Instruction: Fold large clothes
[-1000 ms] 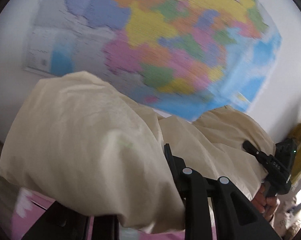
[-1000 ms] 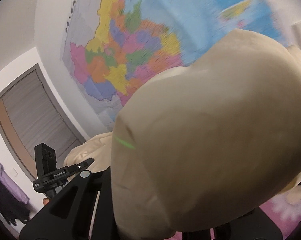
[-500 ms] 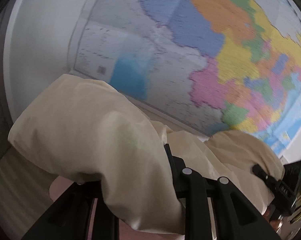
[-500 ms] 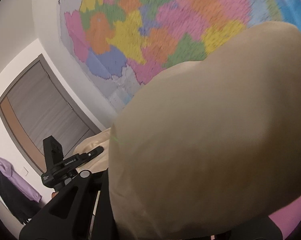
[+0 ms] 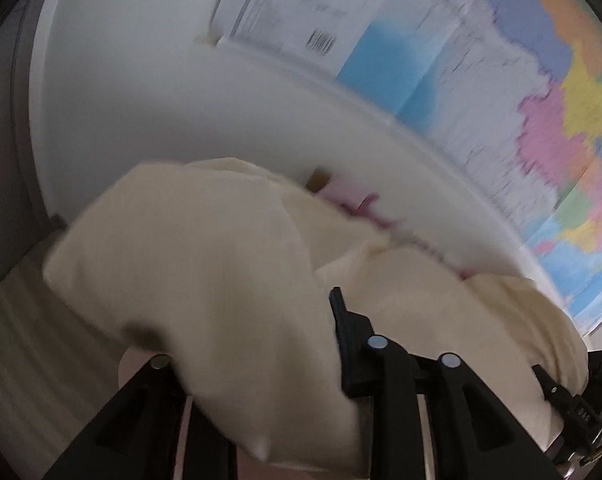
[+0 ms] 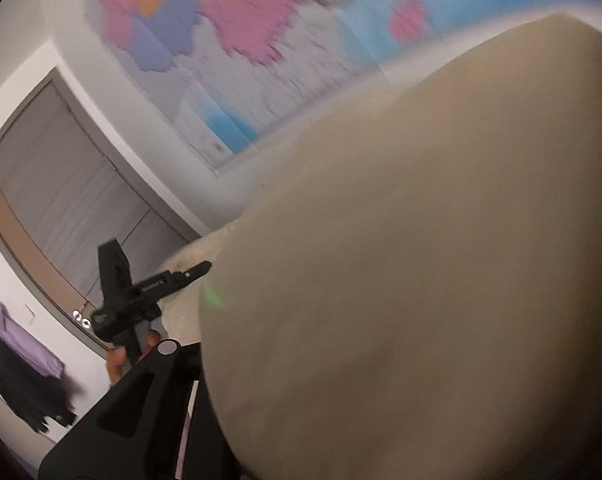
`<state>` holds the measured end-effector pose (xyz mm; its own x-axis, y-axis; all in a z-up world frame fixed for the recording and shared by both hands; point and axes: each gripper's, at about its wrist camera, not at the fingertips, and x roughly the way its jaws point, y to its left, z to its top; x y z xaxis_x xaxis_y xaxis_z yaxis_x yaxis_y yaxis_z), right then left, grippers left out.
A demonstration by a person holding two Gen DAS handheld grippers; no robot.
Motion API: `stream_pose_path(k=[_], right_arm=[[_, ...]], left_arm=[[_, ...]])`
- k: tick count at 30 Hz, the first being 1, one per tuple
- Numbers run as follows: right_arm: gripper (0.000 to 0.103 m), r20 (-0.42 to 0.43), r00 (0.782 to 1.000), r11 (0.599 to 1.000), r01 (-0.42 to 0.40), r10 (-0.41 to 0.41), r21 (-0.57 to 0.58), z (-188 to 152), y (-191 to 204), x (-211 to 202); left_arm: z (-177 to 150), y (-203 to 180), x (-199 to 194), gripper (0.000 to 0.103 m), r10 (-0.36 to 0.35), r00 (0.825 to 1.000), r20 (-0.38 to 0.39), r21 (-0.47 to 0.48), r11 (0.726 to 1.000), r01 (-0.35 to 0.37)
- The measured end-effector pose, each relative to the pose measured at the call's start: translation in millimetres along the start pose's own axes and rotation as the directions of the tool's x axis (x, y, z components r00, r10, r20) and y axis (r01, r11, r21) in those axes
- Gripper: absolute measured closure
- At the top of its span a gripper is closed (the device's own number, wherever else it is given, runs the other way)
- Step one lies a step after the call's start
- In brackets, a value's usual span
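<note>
**Cream cloth bunched in both grippers**

The left gripper (image 5: 261, 344) is holding a fold of the cream cloth (image 5: 205, 272) between its jaws; the jaws have just been opening a little, with the cloth still lying thick between them and draping over the near finger. From there the cloth is running right, sagging toward the right gripper (image 5: 557, 396), seen at the far right edge of the left view.

In the right view the cloth (image 6: 421, 260) is billowing over almost the whole right side, hiding the right gripper's far finger. Its jaws have also just been opening slightly and are standing narrow, with cloth packed between them. The left gripper (image 6: 173, 280) is showing at the left with fingers of a hand (image 6: 119, 360) under it.

A map (image 5: 501, 92) is hanging on the far wall. A grey door (image 6: 61, 208) and hanging clothes (image 6: 17, 360) are standing at the left.
</note>
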<state>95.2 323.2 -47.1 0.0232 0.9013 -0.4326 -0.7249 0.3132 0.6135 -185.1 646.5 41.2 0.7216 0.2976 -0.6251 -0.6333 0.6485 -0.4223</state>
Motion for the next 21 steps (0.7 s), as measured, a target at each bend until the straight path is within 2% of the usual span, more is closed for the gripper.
stream_pose_path(k=[4, 10, 16, 21], right_arm=[[0.074, -0.044, 0.999, 1.0, 0.01, -0.009, 0.024, -15, -9, -4], [0.058, -0.091, 0.996, 0.995, -0.007, 0.015, 0.096, -27, -17, -14], [0.046, -0.139, 0.99, 0.997, -0.001, 0.013, 0.083, -42, -17, -47], [0.043, -0.162, 0.986, 0.999, 0.043, -0.045, -0.012, -43, -9, -79]], left_arm=[[-8, 9, 2, 0.071, -0.007, 1.0, -0.022, -0.017, 1.0, 0.007], [-16, 8, 3, 0.06, 0.034, 0.998, -0.061, 0.001, 0.999, -0.034], [-23, 2, -8, 0.046, 0.121, 0.989, -0.084, 0.033, 0.992, -0.118], [-38, -14, -42, 0.035, 0.232, 0.972, -0.021, 0.114, 0.967, -0.228]])
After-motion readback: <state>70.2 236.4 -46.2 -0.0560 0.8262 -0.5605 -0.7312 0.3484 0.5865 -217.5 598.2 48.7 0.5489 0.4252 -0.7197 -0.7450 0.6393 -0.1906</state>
